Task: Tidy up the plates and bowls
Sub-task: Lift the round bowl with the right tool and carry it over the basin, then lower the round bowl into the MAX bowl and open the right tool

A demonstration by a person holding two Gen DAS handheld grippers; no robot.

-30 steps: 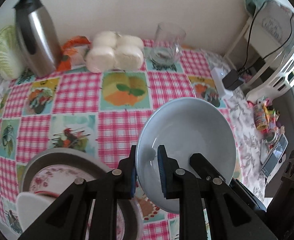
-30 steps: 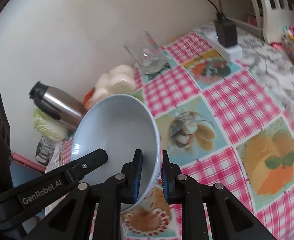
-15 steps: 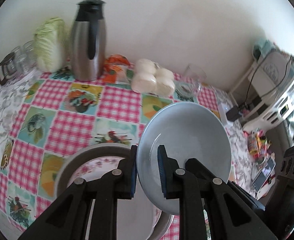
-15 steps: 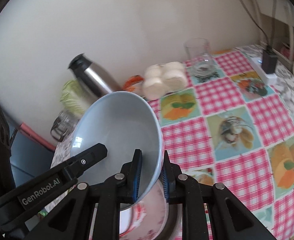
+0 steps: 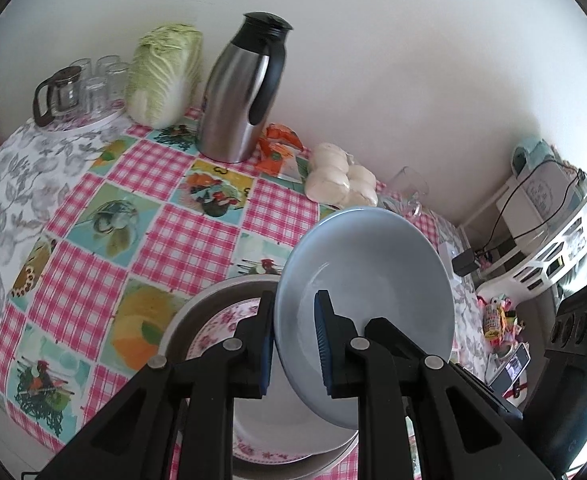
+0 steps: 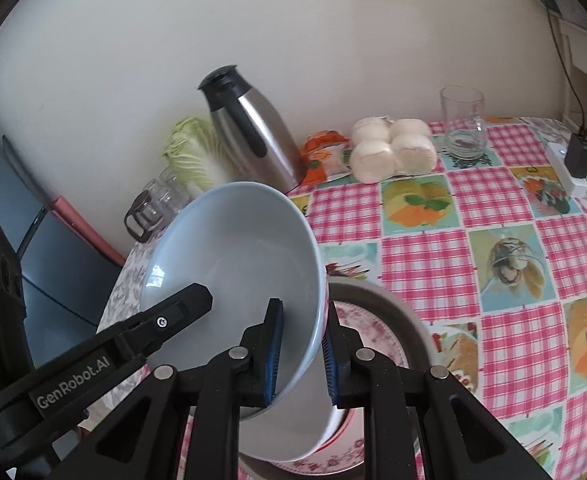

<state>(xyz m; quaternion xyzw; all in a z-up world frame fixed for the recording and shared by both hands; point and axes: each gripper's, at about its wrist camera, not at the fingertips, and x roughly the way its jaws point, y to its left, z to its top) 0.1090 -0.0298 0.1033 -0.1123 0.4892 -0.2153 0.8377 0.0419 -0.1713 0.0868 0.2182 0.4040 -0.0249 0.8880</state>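
My left tongs (image 5: 293,344) and right tongs (image 6: 301,354) both clamp pale-blue ceramic bowl (image 5: 373,280), tilted over floral plate stack (image 5: 221,324); stacking unfinished.

In the left wrist view, the cabbage (image 5: 165,76) stands upper left on the desk (image 5: 93,216), thermos (image 5: 241,88) right of it, buns (image 5: 339,182) further right, plates (image 5: 213,320) lower centre.

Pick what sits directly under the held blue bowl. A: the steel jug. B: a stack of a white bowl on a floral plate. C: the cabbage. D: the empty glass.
B: the blue bowl, gripped on its rim by both grippers, hangs over the white bowl on the floral plate; the others stand by the wall.
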